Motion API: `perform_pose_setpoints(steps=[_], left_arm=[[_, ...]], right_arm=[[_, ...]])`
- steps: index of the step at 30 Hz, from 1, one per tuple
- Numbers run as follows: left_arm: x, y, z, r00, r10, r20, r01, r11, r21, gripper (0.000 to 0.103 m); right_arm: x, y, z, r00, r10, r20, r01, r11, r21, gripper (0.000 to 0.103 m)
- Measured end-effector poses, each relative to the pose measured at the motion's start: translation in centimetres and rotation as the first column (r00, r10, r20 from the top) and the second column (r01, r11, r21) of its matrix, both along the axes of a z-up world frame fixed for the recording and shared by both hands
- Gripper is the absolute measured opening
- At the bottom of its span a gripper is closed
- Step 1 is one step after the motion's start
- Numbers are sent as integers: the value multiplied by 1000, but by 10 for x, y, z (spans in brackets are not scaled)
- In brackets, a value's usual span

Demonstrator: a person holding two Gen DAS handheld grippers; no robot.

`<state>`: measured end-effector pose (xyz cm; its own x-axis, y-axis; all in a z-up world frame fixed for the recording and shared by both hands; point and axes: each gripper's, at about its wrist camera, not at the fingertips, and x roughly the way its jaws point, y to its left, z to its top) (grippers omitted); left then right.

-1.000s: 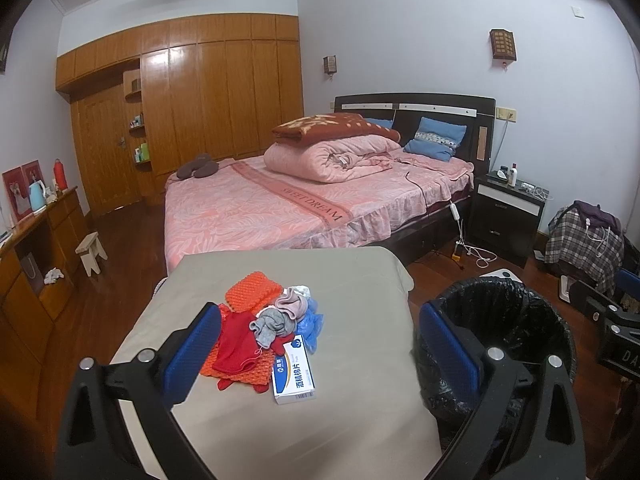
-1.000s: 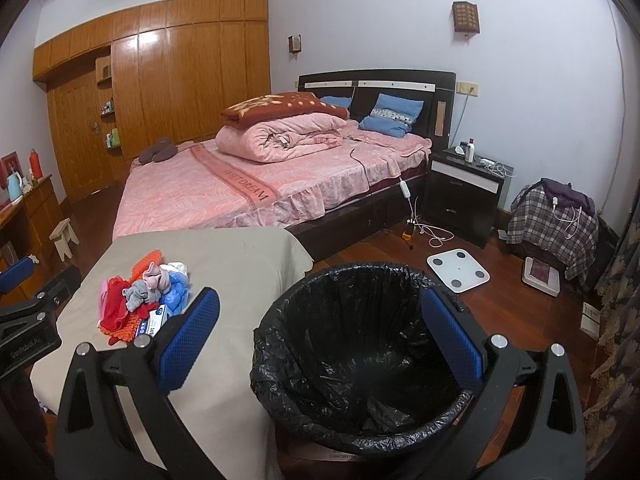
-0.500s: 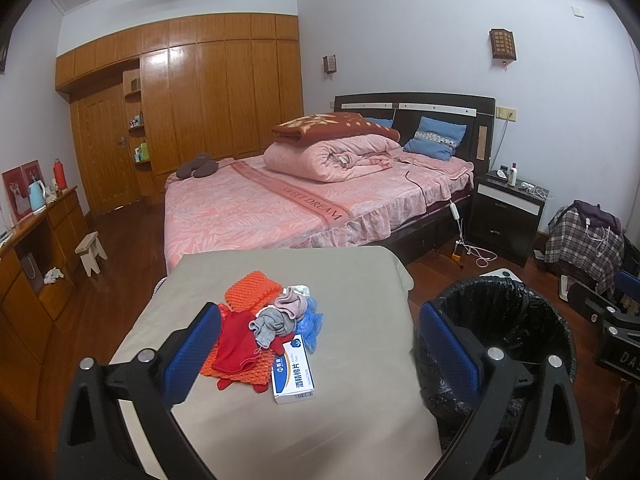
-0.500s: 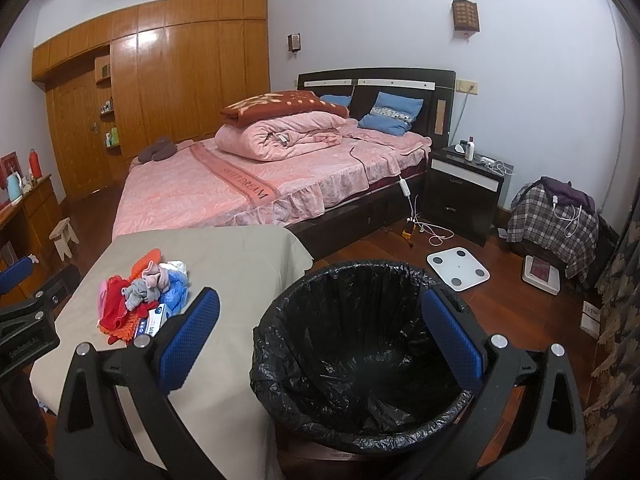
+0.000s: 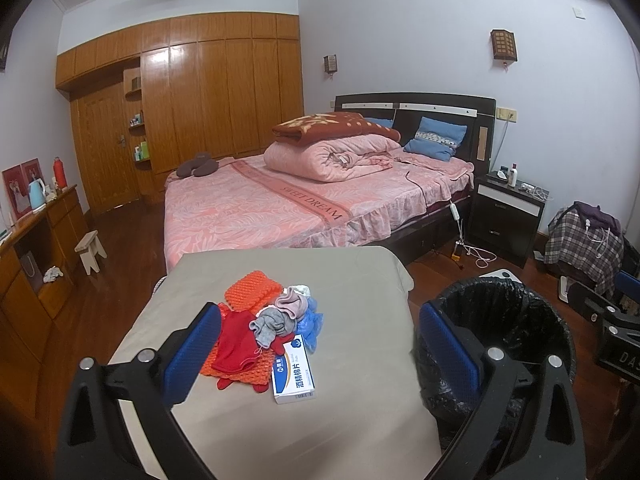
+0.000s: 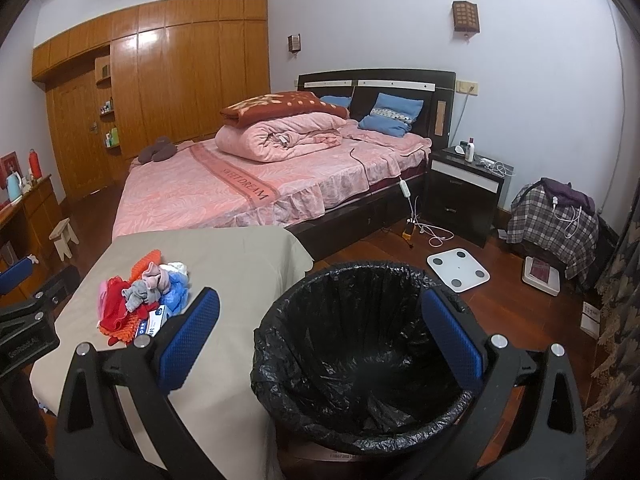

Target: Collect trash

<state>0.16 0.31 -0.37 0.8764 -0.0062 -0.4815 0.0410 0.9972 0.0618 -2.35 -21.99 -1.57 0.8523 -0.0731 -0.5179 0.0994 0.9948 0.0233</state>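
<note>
A heap of rags [image 5: 264, 322] lies on the table [image 5: 360, 400], the box [image 5: 294, 372] before it, the bin [image 5: 520, 320] at the table's right.

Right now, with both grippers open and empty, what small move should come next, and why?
Probably ease the left gripper forward and down to the white box at the pile's near edge. It lies flat and uncovered on the table, with the lined bin empty beside the table. The right gripper hangs over the bin.
</note>
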Motion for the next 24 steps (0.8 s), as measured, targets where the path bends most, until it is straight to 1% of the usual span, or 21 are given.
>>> perform_pose_setpoints(steps=[24], left_arm=[[0,3,-1,1000,2,-9,-2,1000,-9,97]], right_arm=[[0,0,-1,1000,4,-7,-4,1000,1,98]])
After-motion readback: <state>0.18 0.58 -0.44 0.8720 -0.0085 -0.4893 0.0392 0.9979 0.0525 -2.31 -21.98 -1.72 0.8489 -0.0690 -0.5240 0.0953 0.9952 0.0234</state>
